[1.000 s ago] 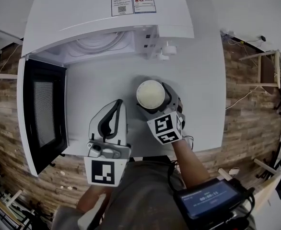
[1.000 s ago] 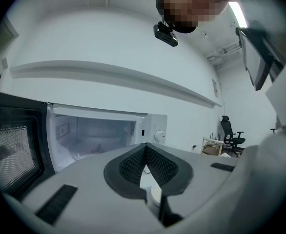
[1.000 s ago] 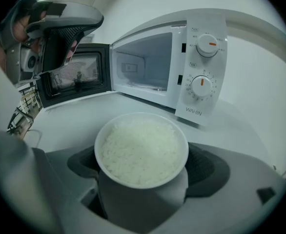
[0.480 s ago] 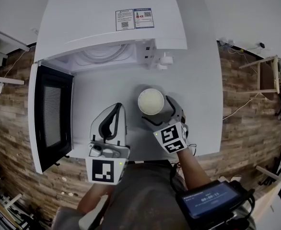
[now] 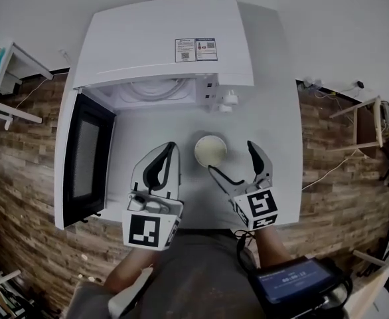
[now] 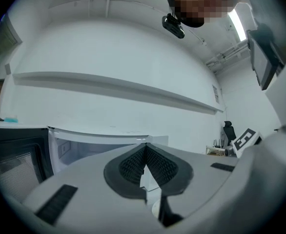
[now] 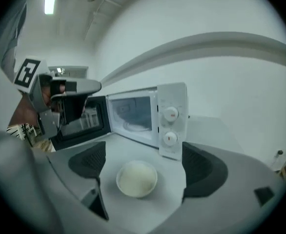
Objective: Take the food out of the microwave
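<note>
A white bowl of pale food [image 5: 211,150] [image 7: 136,178] stands on the white table [image 5: 274,111] in front of the white microwave [image 5: 161,48] [image 7: 153,118], whose door [image 5: 85,158] [image 7: 79,121] hangs open to the left. Its cavity holds only the glass turntable [image 5: 151,88]. My right gripper [image 5: 237,163] [image 7: 140,172] is open, pulled back just short of the bowl, touching nothing. My left gripper [image 5: 162,159] [image 6: 145,167] is shut with nothing between its pads, hovering left of the bowl and pointing at the microwave.
The table's right edge [image 5: 304,145] and front edge border a wood-plank floor [image 5: 340,171]. A device with a screen [image 5: 294,286] hangs on the person's front. A small white side table [image 5: 8,78] stands at the far left.
My right gripper has opened, let go of the bowl and drawn back toward the person. The bowl now rests alone on the table. The left gripper stays shut.
</note>
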